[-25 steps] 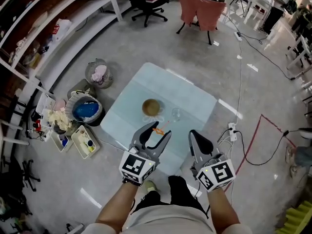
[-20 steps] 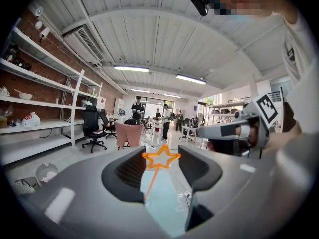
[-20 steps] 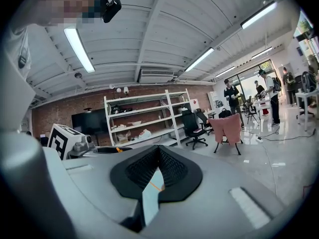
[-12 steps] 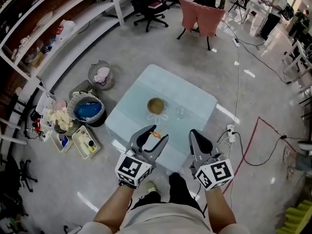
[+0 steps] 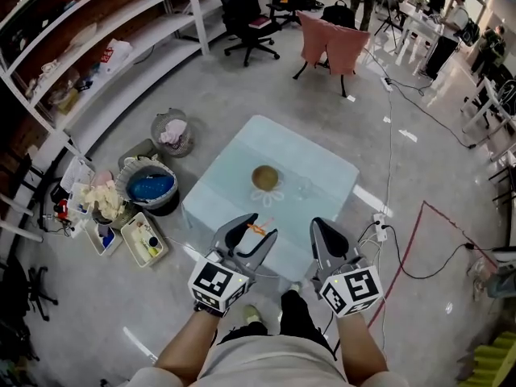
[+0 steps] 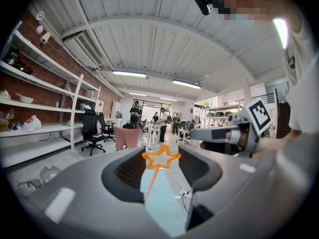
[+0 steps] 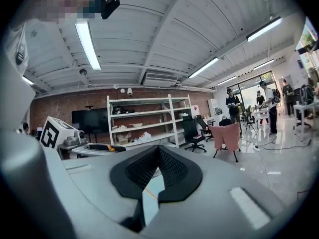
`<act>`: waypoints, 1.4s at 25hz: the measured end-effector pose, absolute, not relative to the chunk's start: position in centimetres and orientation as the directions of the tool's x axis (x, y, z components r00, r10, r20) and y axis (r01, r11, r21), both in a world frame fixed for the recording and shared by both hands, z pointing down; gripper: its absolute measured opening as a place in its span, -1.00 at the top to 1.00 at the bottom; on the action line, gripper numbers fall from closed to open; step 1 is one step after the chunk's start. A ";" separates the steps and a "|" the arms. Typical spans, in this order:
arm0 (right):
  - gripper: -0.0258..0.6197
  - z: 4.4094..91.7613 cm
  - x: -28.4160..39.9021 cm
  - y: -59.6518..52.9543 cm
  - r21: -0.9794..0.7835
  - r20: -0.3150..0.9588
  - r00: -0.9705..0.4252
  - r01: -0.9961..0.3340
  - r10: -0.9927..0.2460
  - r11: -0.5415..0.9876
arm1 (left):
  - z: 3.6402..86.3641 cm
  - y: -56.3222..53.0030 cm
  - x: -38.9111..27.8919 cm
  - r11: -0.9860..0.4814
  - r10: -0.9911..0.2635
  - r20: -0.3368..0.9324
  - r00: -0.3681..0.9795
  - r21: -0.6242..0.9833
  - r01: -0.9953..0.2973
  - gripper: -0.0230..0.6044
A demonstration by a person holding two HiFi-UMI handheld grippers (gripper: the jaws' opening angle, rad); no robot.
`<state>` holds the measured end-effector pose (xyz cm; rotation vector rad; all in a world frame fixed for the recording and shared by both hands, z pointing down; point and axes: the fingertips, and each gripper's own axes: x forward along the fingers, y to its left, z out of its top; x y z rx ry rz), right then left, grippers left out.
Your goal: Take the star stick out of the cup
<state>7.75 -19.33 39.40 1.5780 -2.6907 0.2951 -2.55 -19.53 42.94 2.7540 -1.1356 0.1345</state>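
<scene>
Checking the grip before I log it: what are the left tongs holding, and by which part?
The star stick, pinched across its star head between the left tongs; its stem hangs below.

1. Big open workshop-lab, half office: polished concrete floor (image 5: 242,103), bare brick wall (image 7: 55,107), strip lights (image 7: 87,41) on a ribbed white ceiling.
2. White shelving (image 5: 105,43) along one side, loaded with boxes and bags (more clutter in bins (image 5: 151,188) below).
3. Rolling office chairs (image 5: 246,6), loose cables (image 5: 393,135), red tape (image 5: 412,232) marking the floor.
4. People (image 5: 446,18) at desks far off.
</scene>
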 end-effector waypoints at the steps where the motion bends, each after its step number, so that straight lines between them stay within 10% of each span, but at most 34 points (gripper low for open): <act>1: 0.89 39.2 7.5 -18.9 -0.155 0.101 -0.493 -0.866 -0.864 0.476 | 42.8 -19.1 -2.8 -0.699 -0.692 0.141 0.708 0.117 -0.706 0.27; 35: 0.89 33.2 0.9 -12.1 -0.066 0.050 -0.501 -0.865 -0.864 0.498 | 35.4 -11.9 -8.2 -0.724 -0.685 0.046 0.727 0.068 -0.687 0.27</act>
